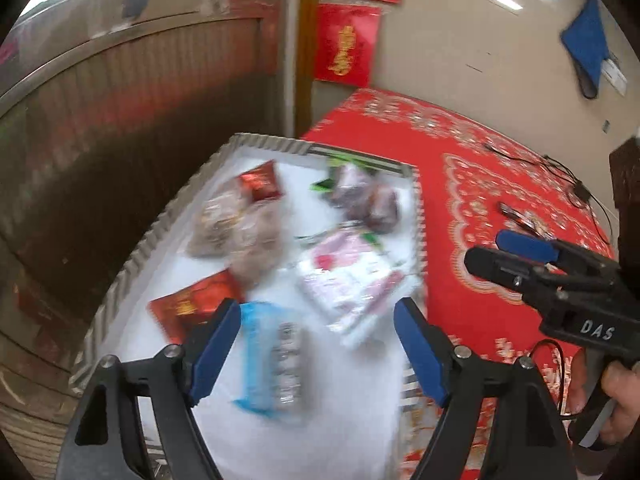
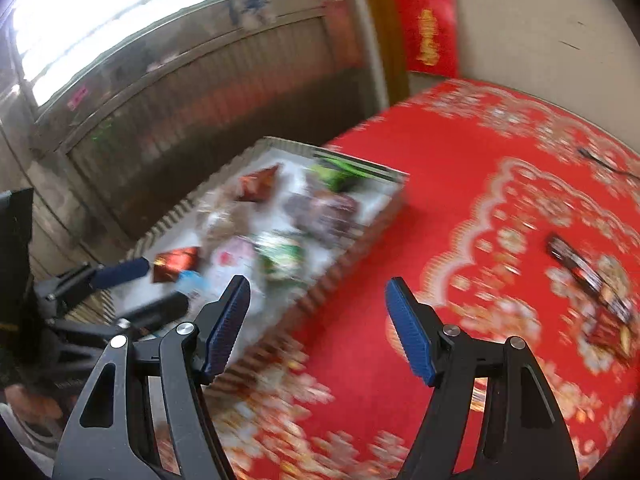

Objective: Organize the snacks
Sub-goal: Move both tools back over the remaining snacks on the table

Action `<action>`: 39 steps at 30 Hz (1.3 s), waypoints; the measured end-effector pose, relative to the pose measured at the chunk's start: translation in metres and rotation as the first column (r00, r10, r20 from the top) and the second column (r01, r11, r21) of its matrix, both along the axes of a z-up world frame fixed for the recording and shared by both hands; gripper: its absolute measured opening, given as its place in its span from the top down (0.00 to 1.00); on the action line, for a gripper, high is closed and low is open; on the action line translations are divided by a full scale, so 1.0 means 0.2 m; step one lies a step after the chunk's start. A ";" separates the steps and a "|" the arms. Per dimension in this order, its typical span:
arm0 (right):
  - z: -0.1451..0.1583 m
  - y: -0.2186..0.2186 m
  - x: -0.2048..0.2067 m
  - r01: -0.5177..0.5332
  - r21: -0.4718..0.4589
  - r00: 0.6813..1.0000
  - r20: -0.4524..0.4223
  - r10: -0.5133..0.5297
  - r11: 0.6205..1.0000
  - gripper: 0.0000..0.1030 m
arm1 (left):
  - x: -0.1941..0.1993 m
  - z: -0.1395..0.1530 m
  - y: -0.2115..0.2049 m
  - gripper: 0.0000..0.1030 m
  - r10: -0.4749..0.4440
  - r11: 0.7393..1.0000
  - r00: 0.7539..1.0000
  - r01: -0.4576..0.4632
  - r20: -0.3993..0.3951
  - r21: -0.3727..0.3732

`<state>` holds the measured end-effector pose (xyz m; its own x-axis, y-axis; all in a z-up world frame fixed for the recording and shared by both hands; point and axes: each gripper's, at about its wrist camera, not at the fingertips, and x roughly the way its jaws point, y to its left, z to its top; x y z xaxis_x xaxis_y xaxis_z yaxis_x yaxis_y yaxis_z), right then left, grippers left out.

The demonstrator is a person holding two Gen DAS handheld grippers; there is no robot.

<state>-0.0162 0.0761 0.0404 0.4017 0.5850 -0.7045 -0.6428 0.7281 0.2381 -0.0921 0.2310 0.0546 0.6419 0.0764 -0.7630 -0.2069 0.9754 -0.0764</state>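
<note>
Left gripper, released, hovers over blue packet in tray; right gripper, also released, probably targets dark packet on tabletop next.

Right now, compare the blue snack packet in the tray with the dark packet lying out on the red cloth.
The blue snack packet lies inside the white tray among other snacks; the dark packet lies alone on the red cloth, outside it. The blue snack packet sits under the open left gripper; the dark packet lies well right of the open right gripper. Both lie flat, ungripped.

Assorted snack packets lie flat, scattered in a white tray.
</note>
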 end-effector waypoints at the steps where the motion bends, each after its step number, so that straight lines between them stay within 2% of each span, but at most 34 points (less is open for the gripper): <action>1: -0.01 -0.05 0.01 0.017 -0.008 1.000 -0.004 -0.017 1.000 0.31 | 0.02 0.00 -0.04 0.21 -0.016 1.000 1.000 0.016 -0.005 -0.004; 7: -0.08 -0.38 0.10 0.138 -0.062 0.990 -0.025 -0.139 0.989 0.31 | 0.16 0.00 -0.26 0.21 -0.129 0.991 0.991 0.128 -0.031 -0.046; 13: -0.07 -0.74 0.29 0.272 -0.054 0.961 -0.042 -0.274 0.961 0.31 | 0.29 0.00 -0.47 0.21 -0.215 0.975 0.974 0.210 -0.070 -0.076; 16: -0.06 -0.80 0.41 0.277 -0.102 0.960 -0.012 -0.279 0.956 0.31 | 0.36 0.00 -0.56 0.21 -0.235 0.969 0.968 0.227 -0.084 -0.094; 20: -0.07 -0.87 0.52 0.252 -0.231 0.967 0.029 -0.252 0.940 0.31 | 0.44 -0.01 -0.66 0.21 -0.261 0.963 0.960 0.251 -0.101 -0.097; 22: -0.08 -0.93 0.54 0.259 -0.262 0.965 0.030 -0.261 0.930 0.31 | 0.47 -0.02 -0.70 0.21 -0.265 0.962 0.958 0.255 -0.107 -0.098; 26: -0.08 -1.05 0.56 0.338 -0.280 0.941 0.100 -0.322 0.899 0.31 | 0.53 -0.06 -0.76 0.21 -0.271 0.959 0.953 0.257 -0.132 -0.117; 29: -0.13 -1.08 0.61 0.368 -0.354 0.930 0.127 -0.345 0.860 0.31 | 0.53 -0.08 -0.79 0.21 -0.276 0.959 0.951 0.263 -0.140 -0.108; 32: -0.18 -1.08 0.62 0.353 -0.428 0.935 0.126 -0.332 0.832 0.31 | 0.53 -0.09 -0.78 0.21 -0.269 0.961 0.952 0.254 -0.149 -0.108; 33: -0.18 -1.08 0.60 0.345 -0.431 0.938 0.131 -0.320 0.834 0.31 | 0.53 -0.09 -0.76 0.21 -0.259 0.964 0.954 0.244 -0.153 -0.110; 39: -0.17 -0.92 0.37 0.175 -0.429 0.984 0.067 -0.162 0.886 0.31 | 0.57 -0.12 -0.72 0.21 -0.219 0.972 0.961 0.199 -0.167 -0.128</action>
